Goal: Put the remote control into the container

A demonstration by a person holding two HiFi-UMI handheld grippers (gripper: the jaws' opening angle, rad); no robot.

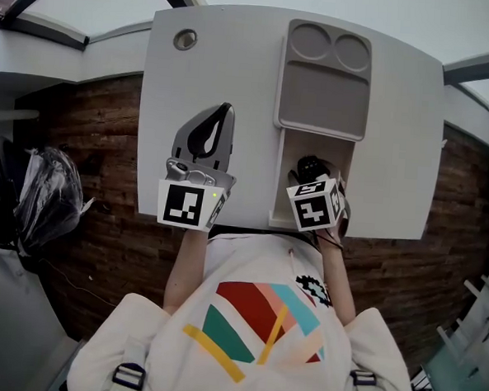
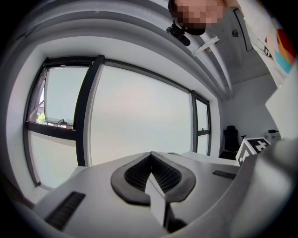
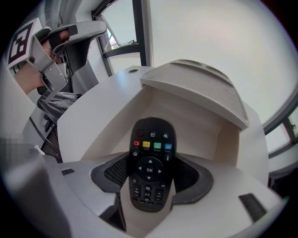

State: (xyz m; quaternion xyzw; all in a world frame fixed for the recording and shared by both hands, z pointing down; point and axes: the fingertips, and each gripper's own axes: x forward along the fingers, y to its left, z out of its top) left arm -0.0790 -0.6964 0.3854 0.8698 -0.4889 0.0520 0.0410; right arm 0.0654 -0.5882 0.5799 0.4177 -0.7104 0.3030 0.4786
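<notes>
Right claw (image 3: pixel 151 175): pinching one remote control (image 3: pixel 150 155) by its lower half, one ribbed pad on each long edge, button face toward my camera. One remote counted, black, with a row of four coloured keys below the top end. Its top end points into the open compartment of the container (image 3: pixel 191 122). I cannot tell whether it touches the compartment floor. In the head view the remote (image 1: pixel 310 165) sits over that same opening, just ahead of the right claw's marker cube (image 1: pixel 317 205).

Left claw (image 2: pixel 151 173): pressed together, nothing between the pads. It hangs over the bare desk (image 1: pixel 395 158), left of the container and apart from it.

Claws counted: two. Containers: one, white-walled, let into the desktop. Lids: one, grey-beige lid (image 1: pixel 326 84), lying beyond the opening. It carries two round hollows and one rectangular recess.

Surface: white desk with one round metal grommet (image 1: pixel 185 39) near its far left corner.

Room: dark wood-plank floor (image 1: pixel 101 248), one black bag (image 1: pixel 50 195) on the floor at the left, and large dark-framed windows (image 2: pixel 139 121) beyond the desk.
</notes>
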